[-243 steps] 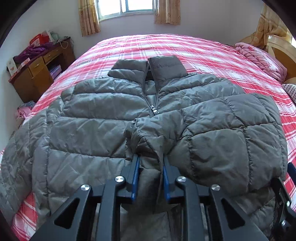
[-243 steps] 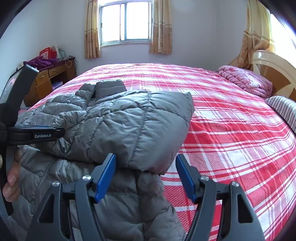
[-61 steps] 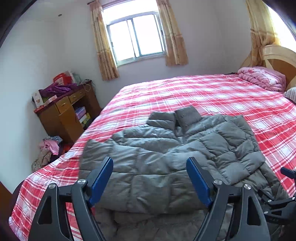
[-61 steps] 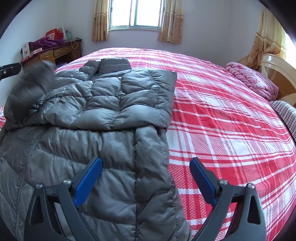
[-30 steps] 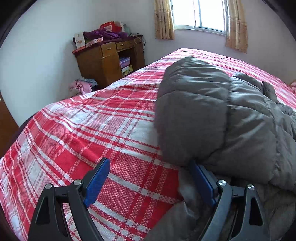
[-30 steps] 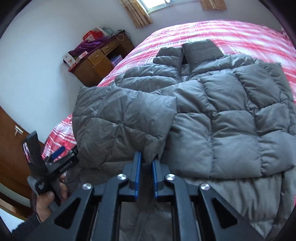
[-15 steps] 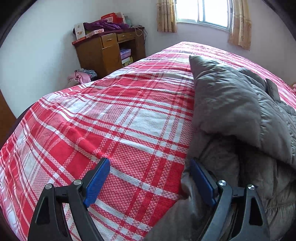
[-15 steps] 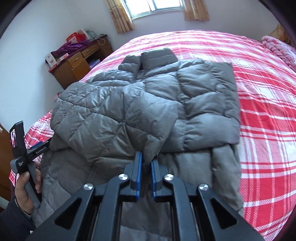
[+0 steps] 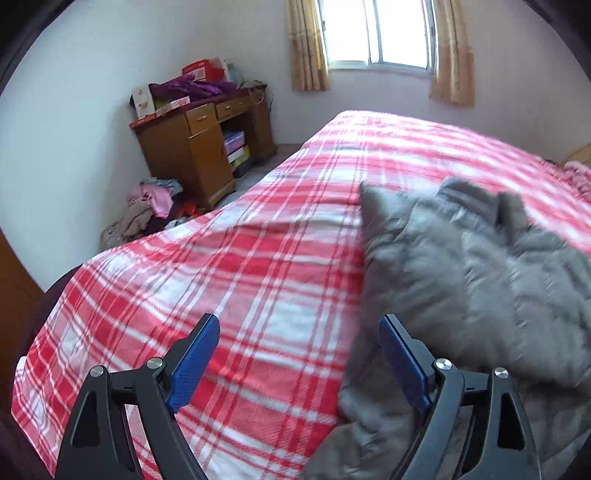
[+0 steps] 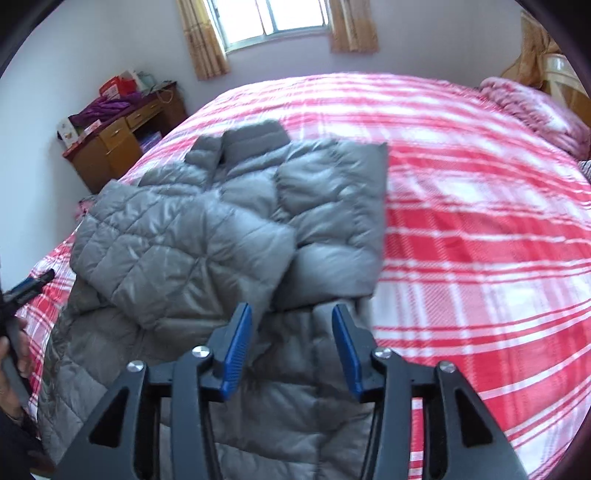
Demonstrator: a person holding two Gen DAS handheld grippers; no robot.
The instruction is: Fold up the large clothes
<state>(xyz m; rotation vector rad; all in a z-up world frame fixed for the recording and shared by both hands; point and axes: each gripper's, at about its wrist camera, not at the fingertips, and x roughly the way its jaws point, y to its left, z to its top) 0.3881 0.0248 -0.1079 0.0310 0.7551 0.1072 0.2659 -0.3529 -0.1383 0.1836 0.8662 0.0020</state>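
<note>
A grey puffer jacket [image 10: 236, 236] lies on the red plaid bed [image 10: 480, 229], collar toward the window, both sleeves folded in over its front. My right gripper [image 10: 291, 347] is open and empty, above the jacket's lower middle, just below the folded sleeves. My left gripper [image 9: 299, 362] is open and empty over the bedspread at the jacket's left edge; the jacket [image 9: 461, 280] fills the right of the left wrist view. The left gripper also shows at the far left of the right wrist view [image 10: 26, 288], held in a hand.
A wooden desk [image 9: 199, 147] piled with boxes and clothes stands by the wall left of the bed. Clothes [image 9: 147, 206] lie heaped on the floor beside it. A pink blanket [image 10: 535, 107] and headboard [image 10: 565, 85] are at the far right. The window [image 10: 273, 18] is behind.
My right gripper has opened and let go of the left sleeve, which now lies folded across the jacket. My left gripper stayed open and swung slightly away from the jacket's edge.
</note>
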